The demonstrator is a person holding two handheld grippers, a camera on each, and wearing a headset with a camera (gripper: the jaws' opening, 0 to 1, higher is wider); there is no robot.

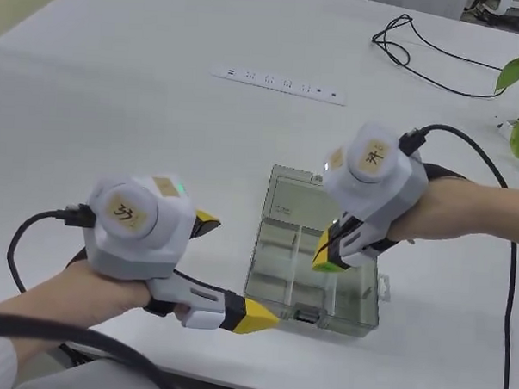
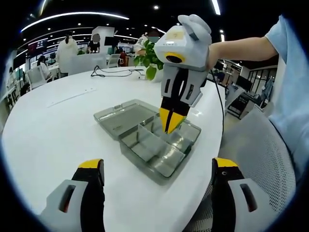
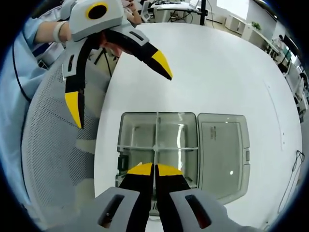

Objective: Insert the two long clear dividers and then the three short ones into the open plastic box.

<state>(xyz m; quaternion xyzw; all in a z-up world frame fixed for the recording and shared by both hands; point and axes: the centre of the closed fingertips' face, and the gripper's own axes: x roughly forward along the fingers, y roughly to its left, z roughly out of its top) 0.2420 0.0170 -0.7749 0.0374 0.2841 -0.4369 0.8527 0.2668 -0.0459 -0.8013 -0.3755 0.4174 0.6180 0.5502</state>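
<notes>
At the near edge of the bench [image 1: 117,93], my left tool [image 1: 232,268] gapes wide and empty, just beside the open plastic box [image 1: 357,318]. Over the box my right tool [image 1: 326,258] points down, tips pressed together; whether a clear piece is pinched there I cannot tell. Clear dividers [image 3: 157,130] already cross inside, so I judge the short ones are the step in hand. The next move calls for a straight descent into the wall slots. Beyond, the lid [image 1: 294,192] lies flat, with a power strip [image 1: 277,82] farther back.
</notes>
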